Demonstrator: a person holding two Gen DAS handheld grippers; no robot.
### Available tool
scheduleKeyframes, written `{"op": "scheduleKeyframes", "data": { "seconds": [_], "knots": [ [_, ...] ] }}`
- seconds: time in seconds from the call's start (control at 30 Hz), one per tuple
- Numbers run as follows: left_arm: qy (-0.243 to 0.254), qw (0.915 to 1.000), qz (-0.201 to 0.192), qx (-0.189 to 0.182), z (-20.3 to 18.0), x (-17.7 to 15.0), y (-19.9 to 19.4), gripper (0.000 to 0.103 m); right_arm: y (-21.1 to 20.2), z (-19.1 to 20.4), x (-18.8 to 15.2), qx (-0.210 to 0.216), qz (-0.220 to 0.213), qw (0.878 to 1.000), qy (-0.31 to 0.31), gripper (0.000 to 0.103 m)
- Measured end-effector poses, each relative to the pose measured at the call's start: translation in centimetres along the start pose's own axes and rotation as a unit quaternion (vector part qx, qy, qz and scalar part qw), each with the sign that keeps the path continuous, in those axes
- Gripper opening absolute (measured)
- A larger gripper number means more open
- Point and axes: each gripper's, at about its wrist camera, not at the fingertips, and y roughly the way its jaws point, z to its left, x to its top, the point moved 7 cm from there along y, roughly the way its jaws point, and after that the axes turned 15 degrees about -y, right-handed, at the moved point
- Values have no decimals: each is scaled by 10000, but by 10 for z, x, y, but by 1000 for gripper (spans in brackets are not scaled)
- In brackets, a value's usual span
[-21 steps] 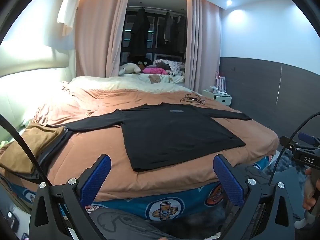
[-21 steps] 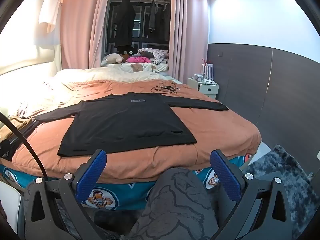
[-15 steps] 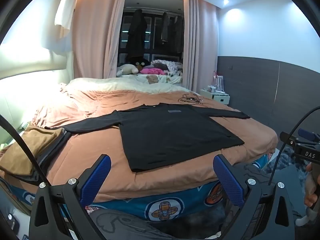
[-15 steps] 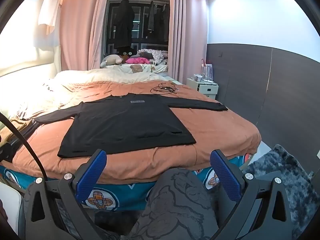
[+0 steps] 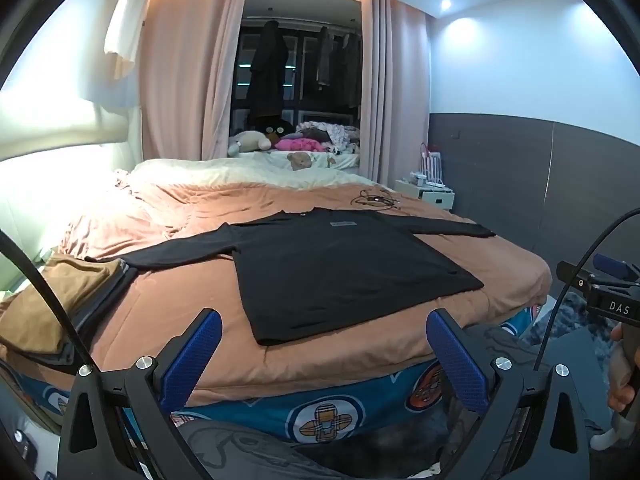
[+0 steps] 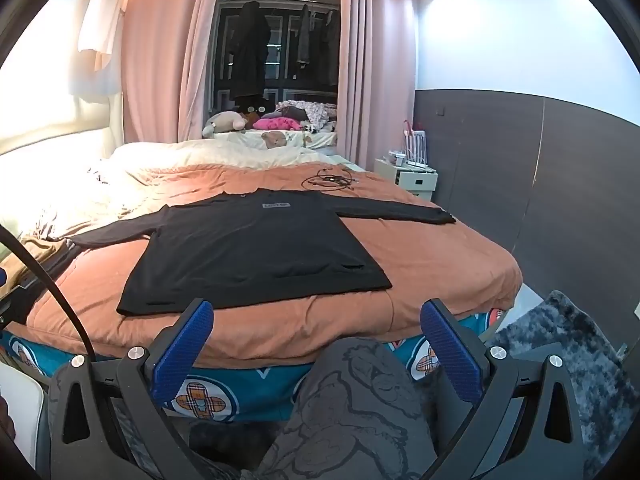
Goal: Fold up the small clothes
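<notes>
A black long-sleeved shirt lies flat on the bed's orange-brown cover, sleeves spread out to both sides, hem toward me; it also shows in the right wrist view. My left gripper is open and empty, held off the near edge of the bed, short of the shirt's hem. My right gripper is open and empty too, held before the bed above the person's knee. Its body shows at the right of the left wrist view.
Folded brown and grey clothes are stacked at the bed's near left corner. A tangle of black cable lies beyond the shirt. A white nightstand stands at the right wall. A dark shaggy rug covers the floor to the right.
Both views have shifted only slightly; the left one has drifted a little. The shirt lies as before and both grippers stay open.
</notes>
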Motion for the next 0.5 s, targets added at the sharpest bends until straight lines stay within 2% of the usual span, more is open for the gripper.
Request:
{"op": "scheduleKeyframes", "data": {
  "seconds": [0.5],
  "knots": [
    [38, 10000, -66, -25, -3, 0, -2, 103, -2, -1, -1, 12, -30, 10000, 8, 103]
  ]
}}
